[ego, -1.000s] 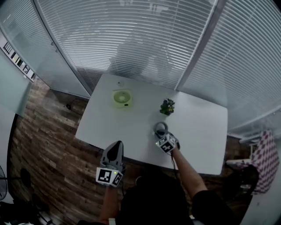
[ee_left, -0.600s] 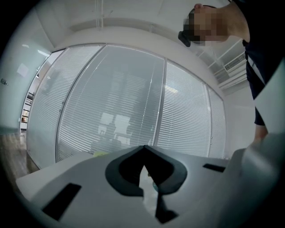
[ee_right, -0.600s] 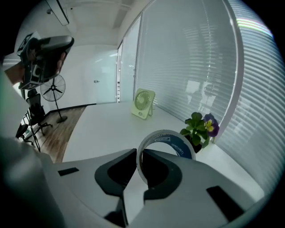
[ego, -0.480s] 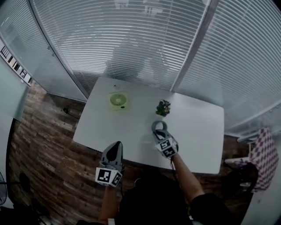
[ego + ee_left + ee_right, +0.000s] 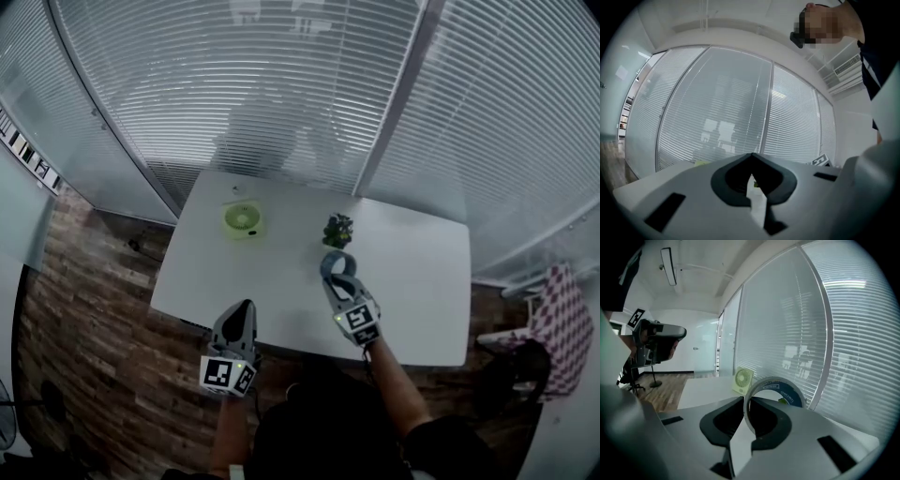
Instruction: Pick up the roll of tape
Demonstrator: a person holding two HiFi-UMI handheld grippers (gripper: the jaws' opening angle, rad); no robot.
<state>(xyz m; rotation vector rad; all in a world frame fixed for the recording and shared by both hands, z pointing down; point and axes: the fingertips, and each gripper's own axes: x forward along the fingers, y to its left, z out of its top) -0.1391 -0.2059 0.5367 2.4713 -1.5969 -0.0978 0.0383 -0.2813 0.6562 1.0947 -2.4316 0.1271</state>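
The roll of tape [image 5: 337,265], a pale ring with a blue inner label, hangs above the white table [image 5: 422,281] in the head view. My right gripper [image 5: 336,279] is shut on its wall from below. In the right gripper view the tape [image 5: 787,392] stands upright, its near wall pinched between the jaws of the right gripper [image 5: 747,403]. My left gripper [image 5: 245,309] hovers off the table's near left edge, away from the tape. In the left gripper view the left gripper [image 5: 751,155] points level, its tips together with nothing between them.
A small yellow-green fan [image 5: 242,220] lies at the table's back left and shows beyond the tape as the fan [image 5: 743,380]. A little potted plant [image 5: 337,230] stands just behind the tape. Blinds on glass walls ring the table; wood floor lies to the left.
My right gripper has risen off the table with the tape in it and tipped more level. The left gripper has stayed where it was.
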